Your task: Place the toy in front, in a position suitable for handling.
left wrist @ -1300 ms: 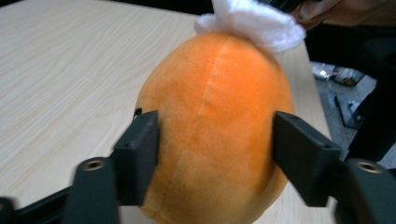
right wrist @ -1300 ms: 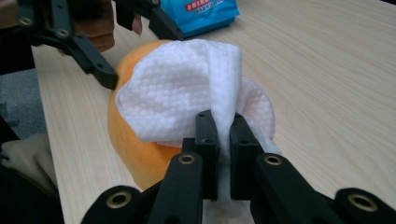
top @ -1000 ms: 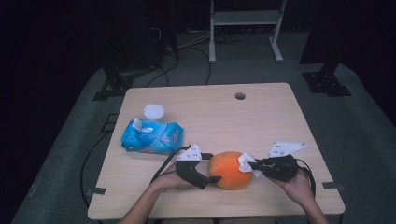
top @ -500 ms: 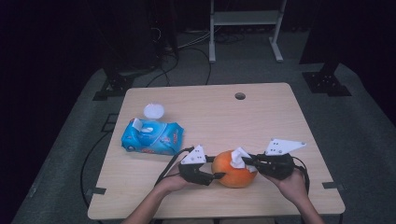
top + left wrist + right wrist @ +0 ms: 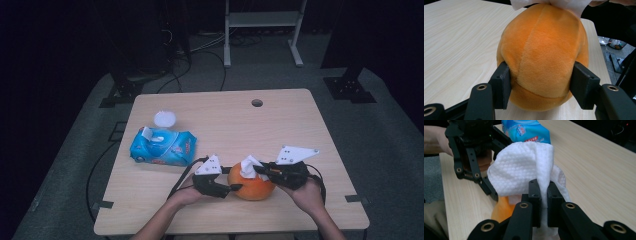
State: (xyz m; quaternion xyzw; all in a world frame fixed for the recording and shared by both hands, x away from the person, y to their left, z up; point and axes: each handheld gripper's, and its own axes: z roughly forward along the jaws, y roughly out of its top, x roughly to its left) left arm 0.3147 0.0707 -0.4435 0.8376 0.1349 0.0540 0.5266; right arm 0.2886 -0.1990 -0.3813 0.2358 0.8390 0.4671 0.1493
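Round orange plush ball [image 5: 251, 183] sits at near table [image 5: 310, 130] edge, left tool [image 5: 540, 86] clamping its sides. Right tool [image 5: 544, 193], pinched on white textured wipe [image 5: 524, 167], rests atop the ball; wiping runs downward over it.

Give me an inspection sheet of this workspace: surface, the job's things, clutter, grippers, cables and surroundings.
Surface: light wooden table with a round hole near its far edge.
Job's things: orange plush ball near the front edge; white wet wipe on top of it.
Clutter: blue wet wipe pack at the left, a wipe sticking out of its opening; white round lid behind it.
Grippers: left gripper shut on the ball's sides, its jaws having just closed in; right gripper shut on the wipe.
Cables: black cable trailing from the left gripper; more cables on the floor beyond.
Surroundings: grey carpet, white metal stand behind, dark backdrop.
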